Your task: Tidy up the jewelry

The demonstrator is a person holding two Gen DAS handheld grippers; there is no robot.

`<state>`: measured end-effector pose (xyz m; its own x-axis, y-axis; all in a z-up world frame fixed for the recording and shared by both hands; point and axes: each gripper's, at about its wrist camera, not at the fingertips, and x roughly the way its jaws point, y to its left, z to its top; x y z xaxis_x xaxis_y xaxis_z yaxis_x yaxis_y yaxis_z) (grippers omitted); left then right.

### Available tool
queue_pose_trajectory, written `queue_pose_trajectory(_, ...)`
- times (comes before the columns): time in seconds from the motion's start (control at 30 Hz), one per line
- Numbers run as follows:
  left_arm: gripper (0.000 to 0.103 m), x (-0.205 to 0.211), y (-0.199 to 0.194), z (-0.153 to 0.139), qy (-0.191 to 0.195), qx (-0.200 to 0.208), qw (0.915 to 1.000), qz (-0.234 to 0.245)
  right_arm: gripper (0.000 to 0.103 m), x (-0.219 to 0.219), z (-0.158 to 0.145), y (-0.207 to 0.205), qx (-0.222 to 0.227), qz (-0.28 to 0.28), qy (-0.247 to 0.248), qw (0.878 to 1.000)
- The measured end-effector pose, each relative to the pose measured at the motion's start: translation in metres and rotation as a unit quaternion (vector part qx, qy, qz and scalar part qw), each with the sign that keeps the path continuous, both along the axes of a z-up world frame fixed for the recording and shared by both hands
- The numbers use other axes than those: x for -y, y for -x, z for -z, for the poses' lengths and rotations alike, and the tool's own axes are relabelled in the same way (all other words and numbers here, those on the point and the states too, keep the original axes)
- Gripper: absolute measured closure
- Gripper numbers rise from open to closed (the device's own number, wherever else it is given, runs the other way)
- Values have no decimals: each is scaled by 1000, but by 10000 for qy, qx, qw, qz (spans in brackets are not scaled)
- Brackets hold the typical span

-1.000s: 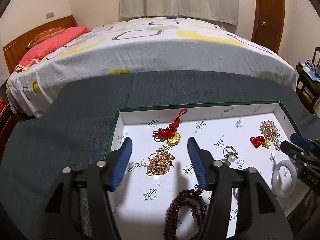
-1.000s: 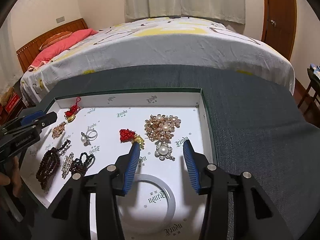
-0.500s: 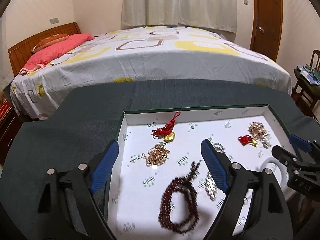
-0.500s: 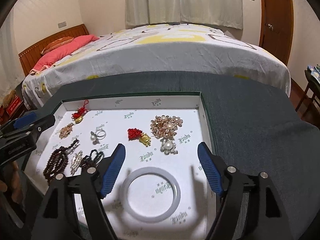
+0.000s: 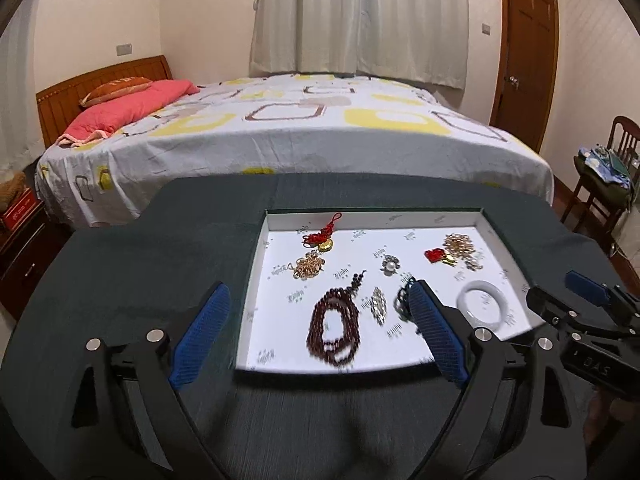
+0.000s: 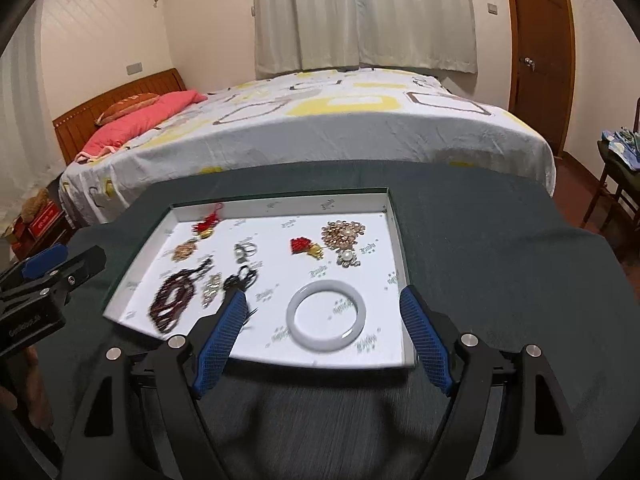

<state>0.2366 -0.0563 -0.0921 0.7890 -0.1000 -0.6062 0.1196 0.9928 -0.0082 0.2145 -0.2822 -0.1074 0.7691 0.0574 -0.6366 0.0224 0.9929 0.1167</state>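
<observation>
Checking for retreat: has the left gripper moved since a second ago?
Yes. The left gripper has pulled back toward the person and opened wider; the tray's near edge now shows between its fingers.

Home bedroom, made bed with pink pillow, wooden headboard, curtains, wooden door

Shallow white tray on dark cloth, low walls all round. Bare floor along far edge and between white bangle and pearl brooch cluster. Left half crowded: dark bead strand, small trinkets close together. Wide bare cloth left and right of tray.
</observation>
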Motion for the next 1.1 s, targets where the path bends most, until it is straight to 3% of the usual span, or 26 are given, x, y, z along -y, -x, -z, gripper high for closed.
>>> queue_pose_trajectory(0.57,13,-37,113,-50,156,384,9984,-396,24,-12,-59,102,485,-117,88,9987)
queue_pose_trajectory(1.1,12,-53,168,-76,360,614,9959,-550,23,-12,-87,151,864,-63,155,9961)
